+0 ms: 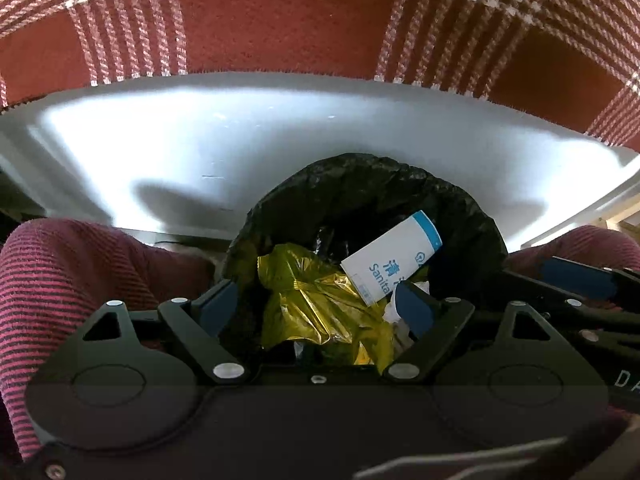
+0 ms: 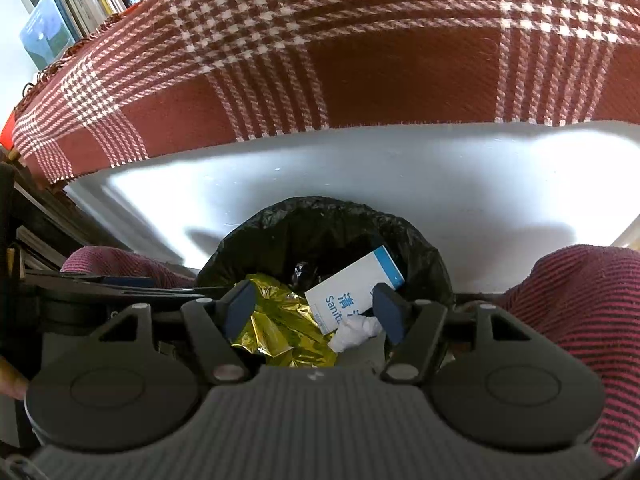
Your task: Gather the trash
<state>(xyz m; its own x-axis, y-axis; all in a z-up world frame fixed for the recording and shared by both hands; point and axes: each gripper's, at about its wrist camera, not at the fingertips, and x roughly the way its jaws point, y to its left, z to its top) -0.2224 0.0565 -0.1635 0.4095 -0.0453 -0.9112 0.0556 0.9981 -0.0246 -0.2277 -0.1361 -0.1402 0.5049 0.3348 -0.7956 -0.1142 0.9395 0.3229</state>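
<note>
A bin lined with a black bag [image 1: 460, 216] [image 2: 424, 252] stands below the white table edge, between the person's knees. Inside lie a crumpled gold foil wrapper [image 1: 316, 304] [image 2: 280, 332], a white and blue sanitary wipe packet [image 1: 396, 256] [image 2: 352, 284] and a crumpled white tissue [image 1: 394, 314] [image 2: 356, 332]. My left gripper [image 1: 316, 306] hovers open over the bin mouth, nothing between its fingers. My right gripper [image 2: 314, 310] hangs open above the same bin, its right finger [image 2: 390, 308] just beside the packet and tissue without holding them.
A white table [image 1: 200, 148] [image 2: 400, 180] carries a red and white plaid cloth [image 1: 280, 20] [image 2: 360, 60]. The person's legs in red striped trousers [image 1: 80, 272] [image 2: 580, 312] flank the bin. Books on a shelf [image 2: 80, 8] stand at the far left.
</note>
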